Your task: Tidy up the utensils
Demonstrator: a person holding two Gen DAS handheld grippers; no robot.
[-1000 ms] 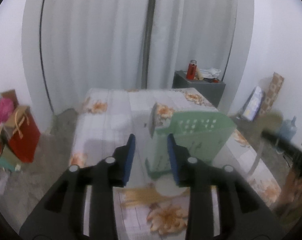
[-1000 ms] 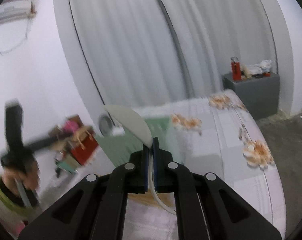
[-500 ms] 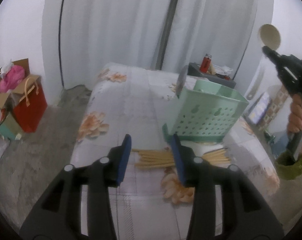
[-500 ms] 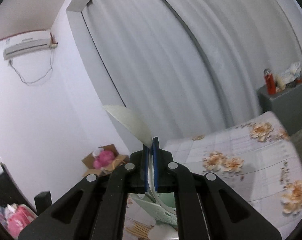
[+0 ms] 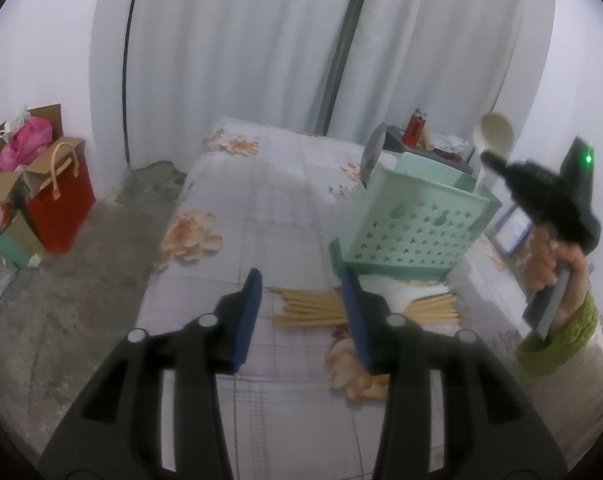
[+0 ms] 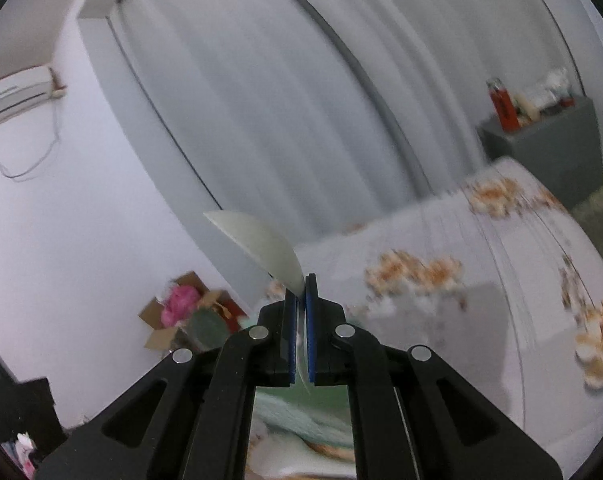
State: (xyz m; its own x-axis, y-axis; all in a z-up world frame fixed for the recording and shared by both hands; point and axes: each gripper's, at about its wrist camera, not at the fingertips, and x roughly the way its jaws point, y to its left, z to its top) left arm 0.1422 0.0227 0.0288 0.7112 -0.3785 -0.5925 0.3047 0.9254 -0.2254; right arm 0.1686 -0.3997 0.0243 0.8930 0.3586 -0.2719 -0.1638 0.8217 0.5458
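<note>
My left gripper (image 5: 301,280) is open above a pile of wooden chopsticks (image 5: 309,308) lying on the flowered tablecloth; nothing is between its blue pads. Just behind them stands a pale green perforated basket (image 5: 413,224), with a white spoon (image 5: 393,288) lying at its front foot. My right gripper (image 5: 488,157), held in a hand at the right, is shut on the handle of another white spoon (image 5: 495,134), bowl up, over the basket's far right corner. In the right wrist view that spoon (image 6: 261,248) sticks up from the shut right gripper (image 6: 300,280), and the green basket (image 6: 301,404) shows below.
A grey round piece (image 5: 371,152) stands at the basket's back left corner. A red bag (image 5: 61,200) and a cardboard box (image 5: 5,184) sit on the floor left of the table. A grey cabinet (image 6: 549,140) with a red bottle (image 6: 501,104) stands behind, before white curtains.
My left gripper drew back and sank, so the chopsticks came into view, and its jaws widened a little. The right gripper carried the spoon sideways and down to the basket's far corner.
</note>
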